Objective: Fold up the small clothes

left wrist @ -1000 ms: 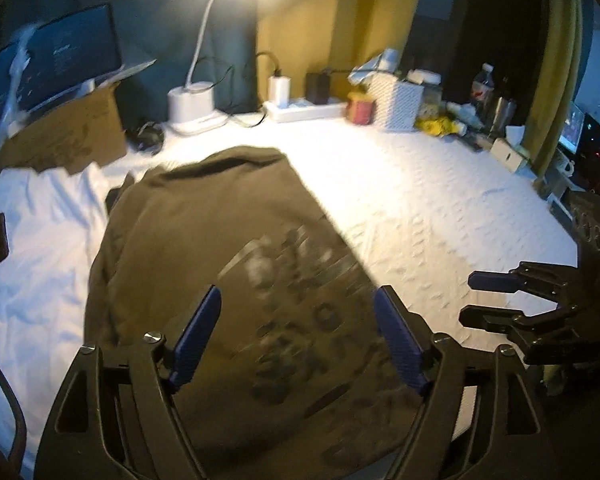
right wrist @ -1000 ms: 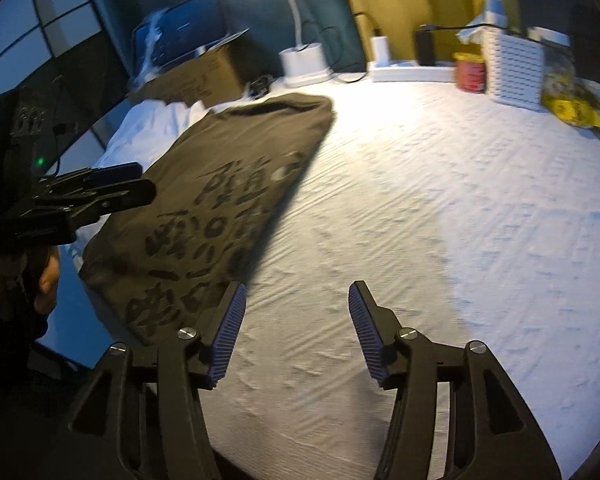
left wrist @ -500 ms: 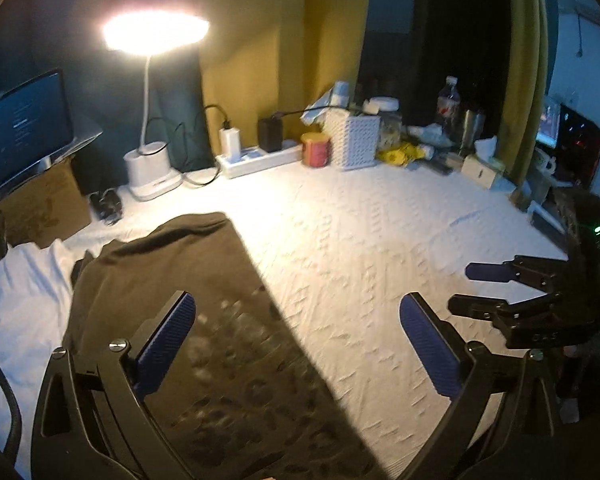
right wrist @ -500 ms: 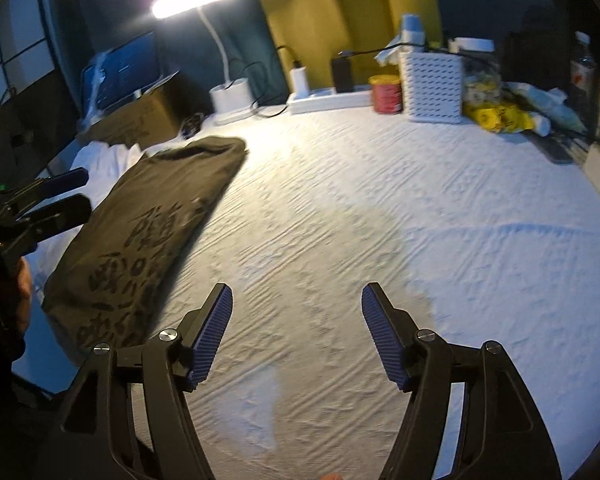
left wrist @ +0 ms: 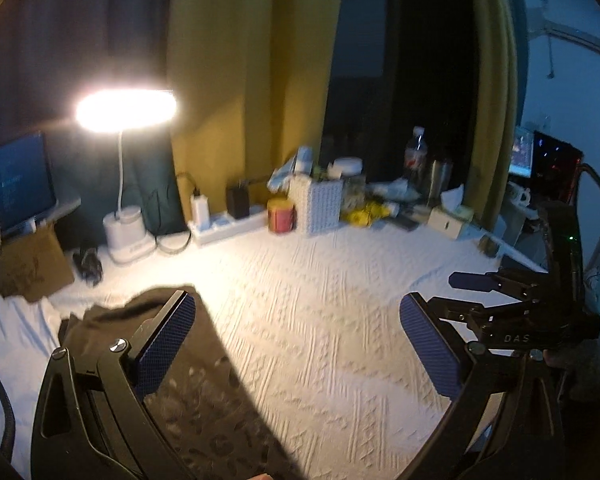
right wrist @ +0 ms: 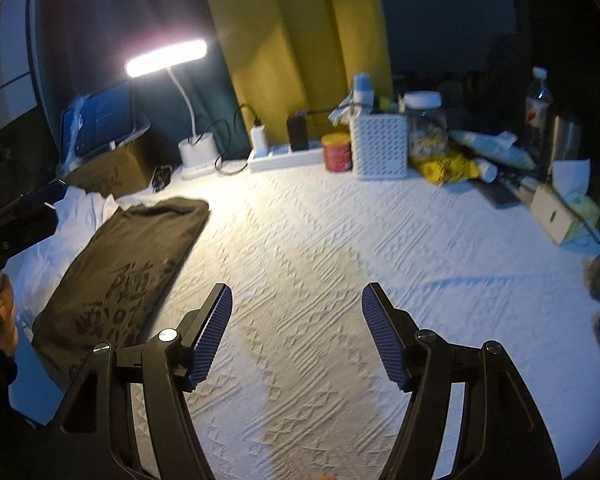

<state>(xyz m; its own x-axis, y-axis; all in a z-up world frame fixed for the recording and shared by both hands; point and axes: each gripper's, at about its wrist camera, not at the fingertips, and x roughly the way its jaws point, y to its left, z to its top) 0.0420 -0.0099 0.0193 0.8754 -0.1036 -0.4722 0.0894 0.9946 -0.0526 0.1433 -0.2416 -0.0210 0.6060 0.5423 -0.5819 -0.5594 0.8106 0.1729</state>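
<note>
The folded shirt (right wrist: 120, 268) lies at about ten o'clock from the empty, wide-open right gripper (right wrist: 296, 336), long axis running away, nearer the equally empty, open left gripper (left wrist: 296, 352).

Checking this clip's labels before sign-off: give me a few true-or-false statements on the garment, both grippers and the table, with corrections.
1. The dark garment lies folded on the white cover. True.
2. The right gripper is clamped on the garment. False: its jaws, which have just been opening, stand apart over bare cover with nothing between them.
3. The left gripper is open and holds nothing. True.
4. The desk lamp is off. False: it glows brightly.
5. The red can stands beside the white perforated box. True.
</note>
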